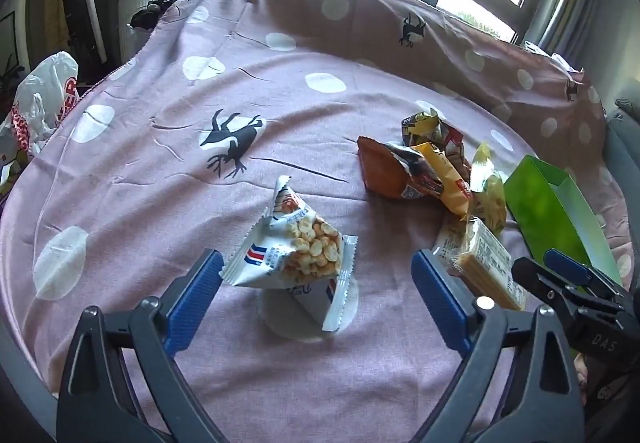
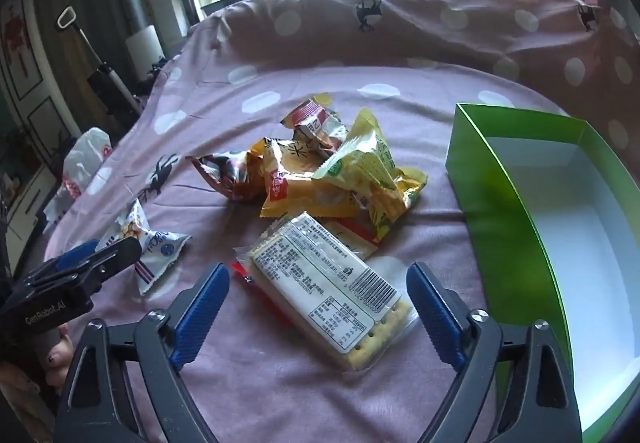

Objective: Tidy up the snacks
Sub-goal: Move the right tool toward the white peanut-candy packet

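Both grippers hover spread: the left gripper (image 1: 318, 275) frames the peanut packet (image 1: 298, 249), the right gripper (image 2: 318, 287) the cracker pack (image 2: 328, 291), and next each must close and carry toward the green box (image 2: 520, 227) at three o'clock.

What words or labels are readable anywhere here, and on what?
"GenRobot.AI": side of the left gripper.
"DAS": body of the right gripper.
"ER", red letters, rest hidden: white plastic bag.
Cracker pack: label text and barcode digits too small to read.
Other snack wrappers: print unreadable.
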Demonstrator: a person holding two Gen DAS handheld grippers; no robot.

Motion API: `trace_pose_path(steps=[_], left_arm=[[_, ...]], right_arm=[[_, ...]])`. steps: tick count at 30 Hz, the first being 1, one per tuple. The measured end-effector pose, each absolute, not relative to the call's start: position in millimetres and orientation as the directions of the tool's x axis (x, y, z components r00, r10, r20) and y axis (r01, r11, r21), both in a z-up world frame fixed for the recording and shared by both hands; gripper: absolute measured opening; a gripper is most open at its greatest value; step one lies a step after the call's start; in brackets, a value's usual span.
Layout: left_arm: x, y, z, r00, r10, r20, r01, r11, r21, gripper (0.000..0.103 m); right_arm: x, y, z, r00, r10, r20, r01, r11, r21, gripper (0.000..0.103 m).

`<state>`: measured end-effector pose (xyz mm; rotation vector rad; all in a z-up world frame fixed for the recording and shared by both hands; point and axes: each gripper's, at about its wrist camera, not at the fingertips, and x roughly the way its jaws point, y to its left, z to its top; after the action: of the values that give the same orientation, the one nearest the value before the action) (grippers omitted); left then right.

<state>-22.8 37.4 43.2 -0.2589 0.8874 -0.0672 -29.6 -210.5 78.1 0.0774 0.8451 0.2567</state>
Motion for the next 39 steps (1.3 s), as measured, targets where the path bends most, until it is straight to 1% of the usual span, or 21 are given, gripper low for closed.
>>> trace_pose_path(steps=[3, 5, 9, 11, 12, 16, 18, 21, 27, 31, 36, 39], left_arm=[[-27, 36, 43, 0.651, -0.150, -0.744, -0.043, 0.972, -0.232, 0.091], [-28, 35, 46, 0.655, -0.156, -0.740, -0.033, 0.972, -0.234, 0.090], [-29, 34, 52, 0.645, -0.216, -0.733, -0.009, 0.957, -0.290, 0.089], [-31, 35, 56, 0.648, -0.259, -0.716, 0.017, 0.945, -0.325, 0.087], [-32, 36, 57, 0.647, -0.267, -0.714, 0.022, 0.943, -0.333, 0.085], [-33, 33, 60, 0.646, -0.276, -0.712, 0.027, 0.940, -0.340, 0.078], [-33, 34, 61, 0.642, -0.285, -0.712, 0.028, 0.936, -0.350, 0.076], [-36, 34, 62, 0.657, -0.302, -0.691, 0.044, 0.930, -0.364, 0.075], [-42, 29, 68, 0.676, -0.351, -0.648, 0.103, 0.916, -0.389, 0.075], [-43, 26, 70, 0.669, -0.355, -0.653, 0.114, 0.917, -0.382, 0.075], [-45, 25, 72, 0.678, -0.370, -0.636, 0.134, 0.912, -0.388, 0.077], [-45, 26, 73, 0.679, -0.386, -0.624, 0.141, 0.903, -0.405, 0.081]], right_arm=[[-29, -210, 76, 0.613, 0.272, -0.742, -0.186, 0.962, 0.199, 0.087], [-30, -207, 76, 0.613, 0.263, -0.745, -0.184, 0.965, 0.189, 0.087], [-35, -204, 79, 0.653, 0.223, -0.724, -0.172, 0.974, 0.146, 0.087], [-37, -204, 80, 0.663, 0.214, -0.718, -0.160, 0.977, 0.143, 0.083], [-36, -205, 81, 0.663, 0.214, -0.717, -0.157, 0.977, 0.146, 0.079], [-38, -207, 82, 0.676, 0.201, -0.709, -0.149, 0.979, 0.136, 0.076], [-35, -208, 84, 0.655, 0.209, -0.726, -0.145, 0.978, 0.151, 0.075], [-36, -210, 85, 0.656, 0.215, -0.724, -0.144, 0.977, 0.160, 0.074], [-37, -208, 88, 0.644, 0.223, -0.732, -0.144, 0.975, 0.170, 0.074], [-38, -208, 89, 0.646, 0.221, -0.731, -0.145, 0.975, 0.167, 0.074], [-37, -208, 89, 0.634, 0.225, -0.740, -0.139, 0.974, 0.177, 0.074], [-38, -208, 89, 0.638, 0.220, -0.738, -0.135, 0.976, 0.173, 0.074]])
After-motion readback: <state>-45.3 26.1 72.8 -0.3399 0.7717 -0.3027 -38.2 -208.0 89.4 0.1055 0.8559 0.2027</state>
